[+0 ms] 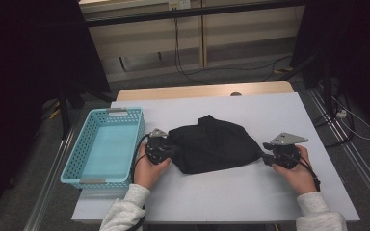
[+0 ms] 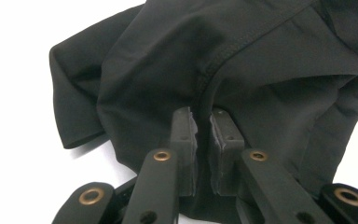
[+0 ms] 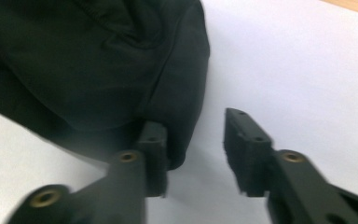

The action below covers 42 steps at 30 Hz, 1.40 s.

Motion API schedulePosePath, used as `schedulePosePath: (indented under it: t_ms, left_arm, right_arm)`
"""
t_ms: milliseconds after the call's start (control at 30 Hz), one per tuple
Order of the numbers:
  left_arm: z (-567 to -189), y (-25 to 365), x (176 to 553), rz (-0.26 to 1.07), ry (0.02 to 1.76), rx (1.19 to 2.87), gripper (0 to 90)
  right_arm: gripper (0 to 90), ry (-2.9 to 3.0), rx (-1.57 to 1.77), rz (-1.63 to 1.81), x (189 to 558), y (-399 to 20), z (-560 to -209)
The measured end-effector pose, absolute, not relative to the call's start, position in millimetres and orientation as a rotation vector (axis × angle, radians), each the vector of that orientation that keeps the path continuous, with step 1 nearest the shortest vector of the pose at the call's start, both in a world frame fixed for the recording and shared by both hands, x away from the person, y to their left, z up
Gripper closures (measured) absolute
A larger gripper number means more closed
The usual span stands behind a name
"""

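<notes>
A crumpled black garment point(image 1: 212, 144) lies in the middle of the white tabletop point(image 1: 221, 197). My left gripper point(image 1: 173, 148) sits at its left edge, held in a hand. In the left gripper view the garment point(image 2: 242, 60) lies under the left gripper point(image 2: 203, 126), whose jaws stand a narrow gap apart with a stitched seam running into the gap. My right gripper point(image 1: 265, 156) is at the garment's right tip. In the right gripper view the right gripper point(image 3: 193, 135) is open; one jaw touches the rounded edge of the garment point(image 3: 88, 60) and the other stands clear over bare table.
A light blue perforated basket point(image 1: 77, 159) stands at the table's left edge, close to my left hand. Beyond the far edge, cables run over the floor and dark stands rise on both sides.
</notes>
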<state>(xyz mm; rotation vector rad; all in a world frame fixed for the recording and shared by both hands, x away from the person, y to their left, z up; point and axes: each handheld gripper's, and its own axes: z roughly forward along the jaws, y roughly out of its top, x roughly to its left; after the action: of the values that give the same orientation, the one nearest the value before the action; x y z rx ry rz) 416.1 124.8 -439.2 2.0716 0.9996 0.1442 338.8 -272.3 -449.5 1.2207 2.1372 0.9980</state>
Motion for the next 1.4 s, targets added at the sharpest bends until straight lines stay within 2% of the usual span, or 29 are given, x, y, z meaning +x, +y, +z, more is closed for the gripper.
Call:
schedulePosePath:
  t_ms: [100,267,567,633,700,800,1100,1233,1300,1400]
  left_arm:
    - [-436.7,124.5,415.8,0.144,0.997,2.058,81.5]
    - [-435.9,125.3,416.1,0.149,0.995,2.045,81.7]
    - [-437.2,121.8,415.4,0.152,0.987,2.060,82.4]
    - [-437.5,121.6,415.8,0.151,0.996,2.053,82.4]
    - [-437.5,121.3,415.7,0.158,0.993,2.055,82.7]
    - [-437.2,121.0,415.2,0.167,0.990,2.058,82.6]
    - [-436.8,121.1,414.0,0.152,0.982,2.052,80.6]
    - [-435.5,121.5,412.7,0.164,0.968,2.057,77.5]
    - [-434.5,121.6,411.7,0.180,0.958,2.051,72.8]
    - [-433.2,122.1,410.4,0.193,0.934,2.040,54.1]
  right_arm:
    - [45.4,2.178,1.157,0.951,338.8,-264.9,-451.3]
    - [38.4,2.197,1.072,0.951,338.1,-252.6,-448.5]
    - [38.8,2.153,1.074,1.004,337.5,-250.2,-443.8]
    - [41.5,2.126,1.083,1.029,337.4,-250.7,-441.4]
    - [50.0,2.098,1.091,1.044,337.1,-252.5,-438.5]
    - [57.3,2.066,1.098,1.059,336.4,-254.7,-436.2]
    - [56.9,2.065,1.070,1.074,336.4,-249.4,-433.9]
    - [74.4,2.055,1.092,1.096,336.3,-246.7,-435.4]
    - [85.5,2.008,1.127,1.122,336.0,-250.8,-434.6]
    - [87.9,1.920,1.205,1.131,336.8,-262.7,-432.9]
